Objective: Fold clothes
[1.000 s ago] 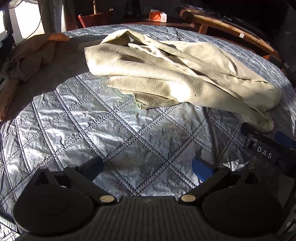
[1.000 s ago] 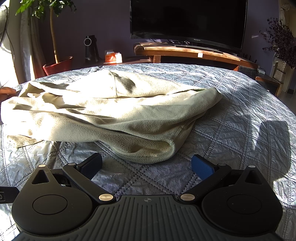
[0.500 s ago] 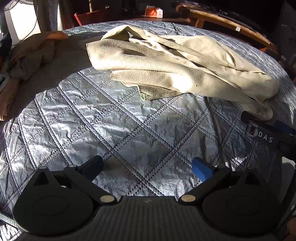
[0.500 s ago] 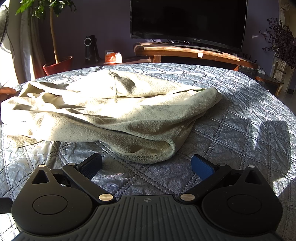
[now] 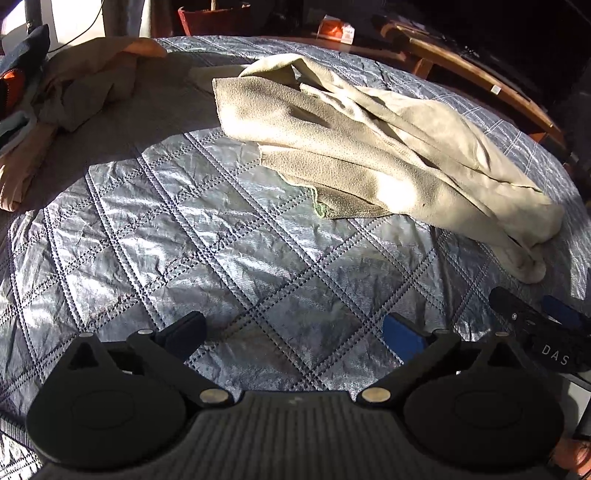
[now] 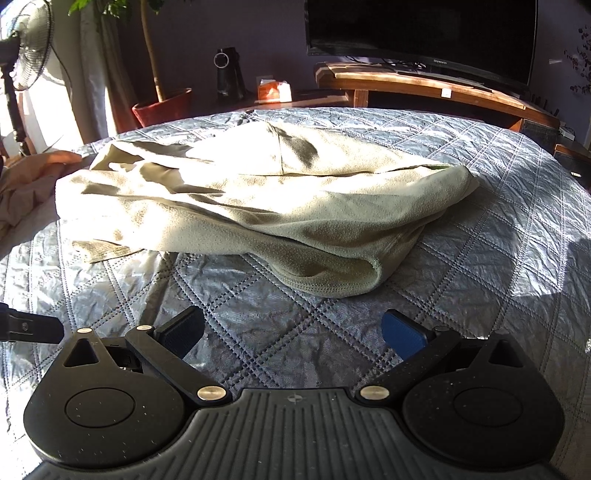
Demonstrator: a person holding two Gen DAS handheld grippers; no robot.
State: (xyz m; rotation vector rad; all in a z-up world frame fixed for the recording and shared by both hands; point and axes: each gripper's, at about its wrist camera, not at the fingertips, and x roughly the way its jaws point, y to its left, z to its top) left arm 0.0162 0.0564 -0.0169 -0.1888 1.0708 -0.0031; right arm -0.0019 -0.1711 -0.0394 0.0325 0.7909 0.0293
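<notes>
A beige fleece garment (image 5: pixel 369 147) lies crumpled on the grey quilted cover (image 5: pixel 192 251), ahead and to the right in the left wrist view. From the right wrist it is the beige fleece garment (image 6: pixel 258 206) stretched across the middle, its stitched hem nearest my fingers. My left gripper (image 5: pixel 293 330) hovers open over bare quilt, short of the cloth. My right gripper (image 6: pixel 293 332) is open too, just in front of the hem, holding nothing. The right gripper's body (image 5: pixel 535 332) shows at the left view's right edge.
A pile of tan and peach clothes (image 5: pixel 74 85) lies at the far left of the cover. Beyond the bed stand a wooden TV bench (image 6: pixel 424 85) with a television (image 6: pixel 421 33), a potted plant (image 6: pixel 162 107), a fan (image 6: pixel 26 55) and a tissue box (image 6: pixel 273 90).
The left gripper has pulled back and shifted left, so the garment sits farther up and right in its view. The right gripper has held still. Both stayed open.
</notes>
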